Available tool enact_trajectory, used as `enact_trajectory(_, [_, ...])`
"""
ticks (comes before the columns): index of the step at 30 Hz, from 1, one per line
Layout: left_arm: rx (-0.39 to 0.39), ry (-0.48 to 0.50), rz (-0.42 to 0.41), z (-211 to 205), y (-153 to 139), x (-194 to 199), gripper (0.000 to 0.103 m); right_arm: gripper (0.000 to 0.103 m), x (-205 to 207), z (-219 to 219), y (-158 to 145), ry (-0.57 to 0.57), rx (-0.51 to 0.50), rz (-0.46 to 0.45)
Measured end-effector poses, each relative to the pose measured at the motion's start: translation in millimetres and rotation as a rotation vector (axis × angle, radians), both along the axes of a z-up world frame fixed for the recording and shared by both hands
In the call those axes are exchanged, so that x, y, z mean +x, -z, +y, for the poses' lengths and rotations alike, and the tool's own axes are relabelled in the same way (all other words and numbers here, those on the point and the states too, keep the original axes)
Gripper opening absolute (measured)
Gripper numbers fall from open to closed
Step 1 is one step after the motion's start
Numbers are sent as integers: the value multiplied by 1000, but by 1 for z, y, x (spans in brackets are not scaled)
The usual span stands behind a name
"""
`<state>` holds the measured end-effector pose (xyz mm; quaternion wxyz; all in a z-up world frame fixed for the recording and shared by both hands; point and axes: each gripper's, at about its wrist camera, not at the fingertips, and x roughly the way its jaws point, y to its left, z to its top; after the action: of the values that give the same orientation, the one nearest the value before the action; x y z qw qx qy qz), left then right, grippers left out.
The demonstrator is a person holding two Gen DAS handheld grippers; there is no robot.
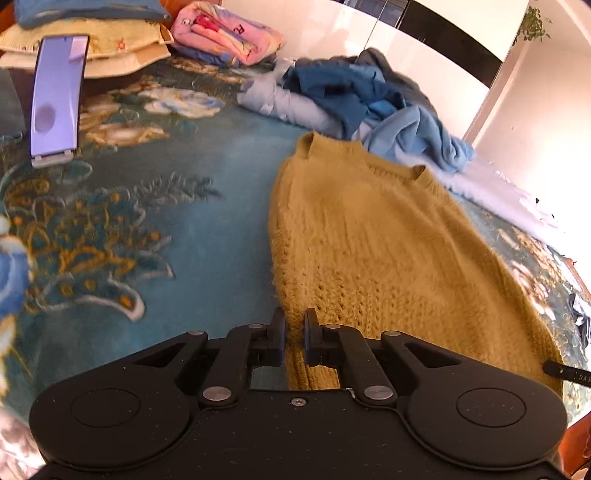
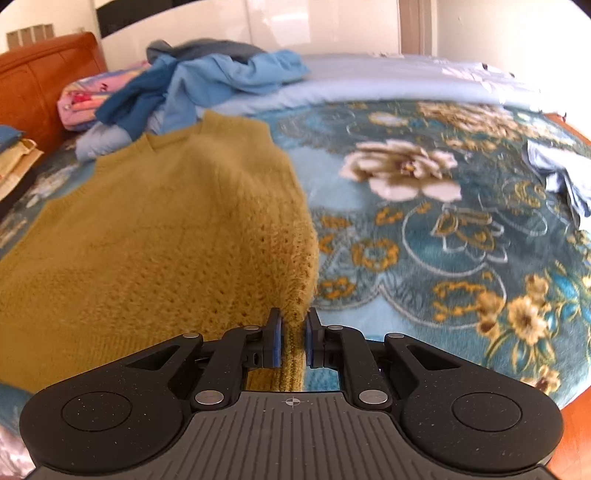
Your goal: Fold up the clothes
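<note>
A mustard-yellow knitted sweater vest (image 1: pixel 384 243) lies spread on the floral blue bedspread (image 1: pixel 207 236), neckline away from me. My left gripper (image 1: pixel 294 338) is shut on the vest's near left hem corner. In the right wrist view the vest (image 2: pixel 155 240) fills the left half, and my right gripper (image 2: pixel 293 339) is shut on its near right hem corner. Both hold the hem just above the bed.
A heap of blue clothes (image 1: pixel 354 99) lies beyond the vest's neckline, also in the right wrist view (image 2: pixel 207 77). A folded pink quilt (image 1: pixel 225 33) and stacked pillows (image 1: pixel 92 44) sit at the headboard (image 2: pixel 40 85). A lilac board (image 1: pixel 57 99) stands at left. A pale garment (image 2: pixel 561 173) lies far right.
</note>
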<state>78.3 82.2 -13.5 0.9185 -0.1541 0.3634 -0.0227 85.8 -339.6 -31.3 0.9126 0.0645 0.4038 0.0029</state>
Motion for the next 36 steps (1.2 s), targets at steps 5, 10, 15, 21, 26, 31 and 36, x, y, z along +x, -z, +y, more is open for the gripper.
enact_trajectory(5, [-22, 49, 28, 12, -1, 8, 12, 18, 1, 5, -6, -58, -34, 10])
enact_trajectory(10, [88, 140, -65, 25, -26, 21, 56, 33, -5, -3, -17, -99, -15, -19])
enact_trajectory(15, [173, 184, -140, 29, -41, 78, 77, 58, 37, -18, -32, -124, -21, -66])
enact_trajectory(21, [145, 251, -187, 13, -46, 202, 87, 67, 154, 0, -37, -318, -88, -96])
enact_trajectory(26, [232, 343, -123, -8, -34, 307, 87, 67, 270, 6, -27, -419, -79, -77])
enact_trajectory(31, [234, 380, -46, -18, -9, 383, 87, 67, 361, 14, -5, -449, -54, -45])
enact_trajectory(36, [242, 439, -37, -25, 11, 422, 87, 67, 410, 29, 18, -524, -61, -29])
